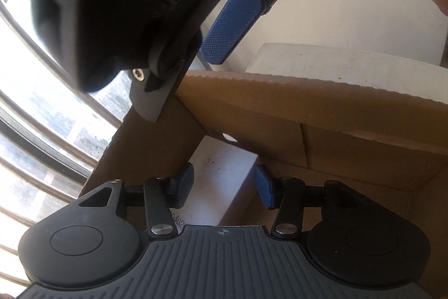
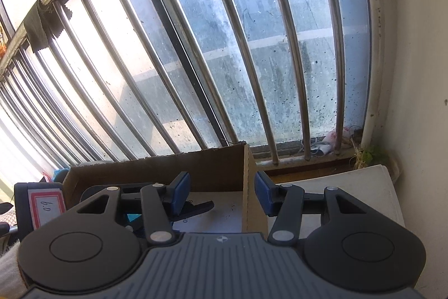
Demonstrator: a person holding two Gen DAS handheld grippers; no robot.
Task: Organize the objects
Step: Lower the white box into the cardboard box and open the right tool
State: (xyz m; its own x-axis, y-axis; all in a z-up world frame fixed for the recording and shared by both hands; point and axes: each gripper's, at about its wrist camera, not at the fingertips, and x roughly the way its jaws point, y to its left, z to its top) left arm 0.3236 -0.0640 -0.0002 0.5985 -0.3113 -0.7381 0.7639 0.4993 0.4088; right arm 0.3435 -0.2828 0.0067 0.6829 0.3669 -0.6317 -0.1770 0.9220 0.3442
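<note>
Right wrist view: the right gripper (image 2: 221,194) straddles the cardboard box (image 2: 156,173) side wall by the window, jaws apart, not pinching; left gripper (image 1: 222,187) also open, empty; light, bendy cardboard, best gripped at the rim.

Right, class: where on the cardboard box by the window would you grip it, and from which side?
Grip the cardboard box by its side wall, near the top edge, coming down from above. That wall is thin, upright and free at the open top, so one finger fits inside and one outside. The right gripper straddles it with its jaws open, so a pinch there is probably workable.
</note>
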